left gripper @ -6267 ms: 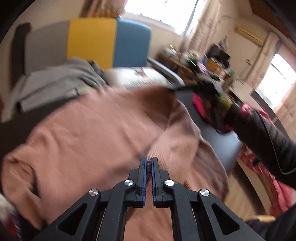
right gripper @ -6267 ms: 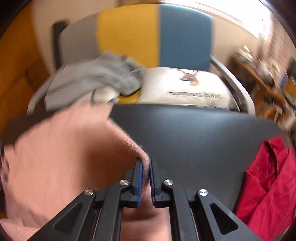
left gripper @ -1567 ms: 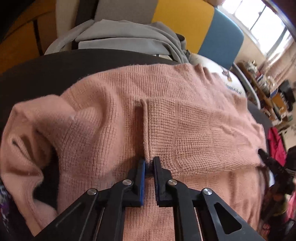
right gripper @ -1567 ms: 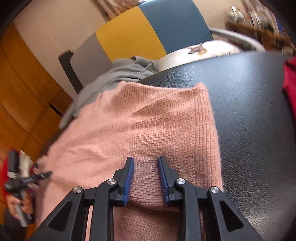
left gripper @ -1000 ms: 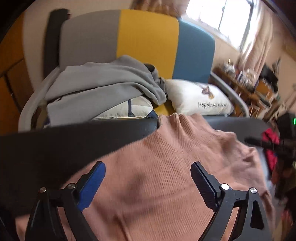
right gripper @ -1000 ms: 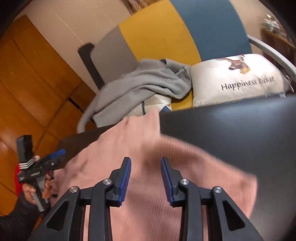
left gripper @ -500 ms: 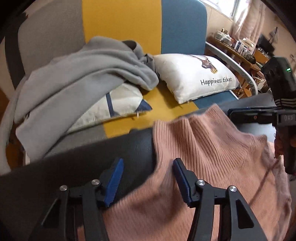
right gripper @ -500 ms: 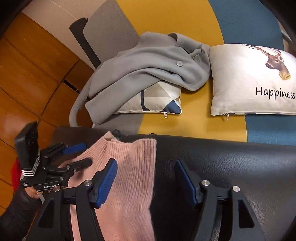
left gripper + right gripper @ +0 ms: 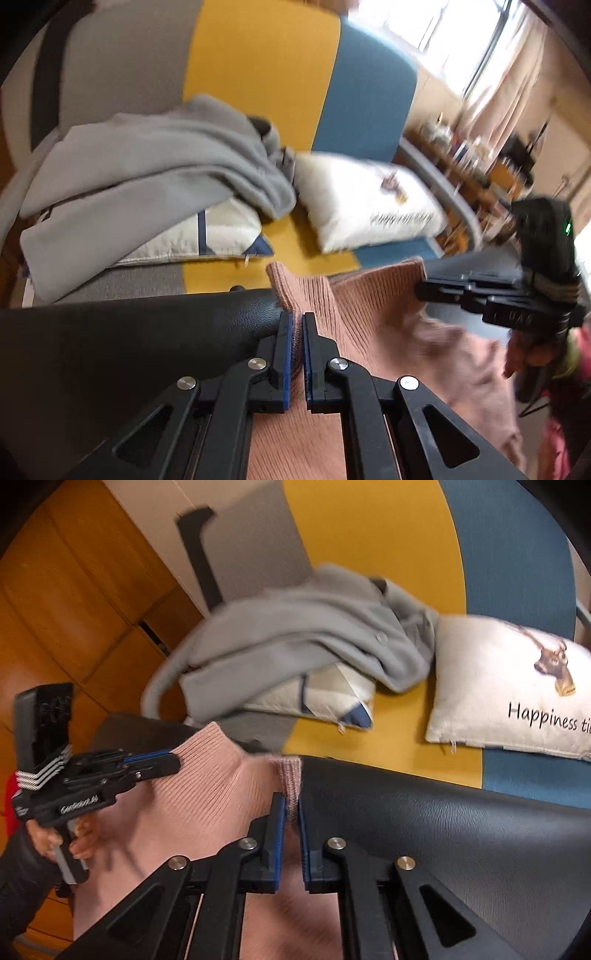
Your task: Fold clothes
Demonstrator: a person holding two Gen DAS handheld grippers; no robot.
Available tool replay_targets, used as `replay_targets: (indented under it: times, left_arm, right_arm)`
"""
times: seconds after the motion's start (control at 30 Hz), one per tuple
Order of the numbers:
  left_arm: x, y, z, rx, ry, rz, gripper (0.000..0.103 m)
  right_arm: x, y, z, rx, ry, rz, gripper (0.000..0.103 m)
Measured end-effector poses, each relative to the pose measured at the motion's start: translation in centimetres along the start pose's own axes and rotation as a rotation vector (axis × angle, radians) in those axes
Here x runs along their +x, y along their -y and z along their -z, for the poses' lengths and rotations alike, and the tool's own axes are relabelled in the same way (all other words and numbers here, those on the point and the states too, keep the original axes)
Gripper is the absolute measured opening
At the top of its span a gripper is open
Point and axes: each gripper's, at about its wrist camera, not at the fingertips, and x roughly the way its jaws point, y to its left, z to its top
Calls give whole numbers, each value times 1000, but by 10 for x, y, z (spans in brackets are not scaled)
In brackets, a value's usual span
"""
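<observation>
A pink knit sweater (image 9: 388, 373) lies on the black leather table (image 9: 129, 339), its ribbed edge at the table's far rim. My left gripper (image 9: 297, 319) is shut on the left corner of that ribbed edge. My right gripper (image 9: 291, 801) is shut on the right corner of the same sweater (image 9: 192, 812). Each view shows the other gripper pinching the cloth: the right one in the left wrist view (image 9: 423, 288), the left one in the right wrist view (image 9: 173, 760).
Behind the table stands a grey, yellow and blue sofa (image 9: 388, 539) with a grey coat (image 9: 295, 635), a patterned cushion (image 9: 325, 698) and a white "Happiness" pillow (image 9: 517, 686). Wooden panels (image 9: 62, 602) are at the left. A cluttered desk (image 9: 472, 162) and windows are at the right.
Both grippers, open half a second ago over the sweater's far edge, have closed on its two corners. Before that they let go of the earlier fold.
</observation>
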Motion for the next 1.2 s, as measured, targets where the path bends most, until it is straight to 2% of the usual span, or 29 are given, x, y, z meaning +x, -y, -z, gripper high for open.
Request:
replay_targets:
  times: [0.1, 0.2, 0.4, 0.53, 0.63, 0.67, 0.7, 0.8, 0.87, 0.93, 1.0, 1.07, 1.1, 1.13, 1.2]
  left_arm:
    - [-34, 6, 16, -14, 57, 45, 5]
    - [-57, 16, 43, -1, 81, 63, 5]
    - [-65, 26, 110, -23, 26, 57, 5]
    - [-59, 23, 147, -42, -27, -3, 5]
    - [-64, 7, 164, -143, -43, -12, 5]
    - [-68, -1, 167, -207, -38, 6, 5]
    - [-72, -7, 169, -261, -35, 30, 5]
    - [-78, -11, 169, -341, -34, 105, 7]
    - [-74, -5, 165, -367, -47, 152, 19]
    - [-67, -4, 160, -419, -66, 208, 57]
    - [-59, -1, 155, -448, -64, 218, 62]
    - [-52, 2, 151, -477, -62, 229, 60]
    - [-49, 5, 148, -468, -67, 216, 42]
    - [-46, 10, 145, -430, -82, 182, 3]
    - [-44, 20, 141, -362, -101, 131, 5]
  right_arm:
    - [-39, -21, 18, -21, 68, -50, 6]
    - [-67, -37, 47, -38, 107, -77, 6]
    - [-82, -44, 121, 25, 85, -64, 6]
    - [-76, -41, 163, 74, 38, -43, 6]
    - [-77, -35, 185, 137, 14, -69, 13]
    - [-80, -31, 191, 179, 23, -100, 16]
    - [-84, -29, 194, 211, 40, -114, 24]
    - [-90, -13, 194, 354, 114, -205, 28]
    - [-83, -6, 190, 415, 129, -242, 31]
    - [-67, 0, 184, 475, 112, -260, 32]
    - [-50, 4, 179, 519, 88, -280, 32]
    - [-38, 4, 175, 534, 76, -290, 31]
    - [-37, -1, 172, 512, 72, -265, 27]
    - [-37, -6, 169, 489, 69, -239, 20]
    - [-40, -20, 164, 411, 65, -184, 13]
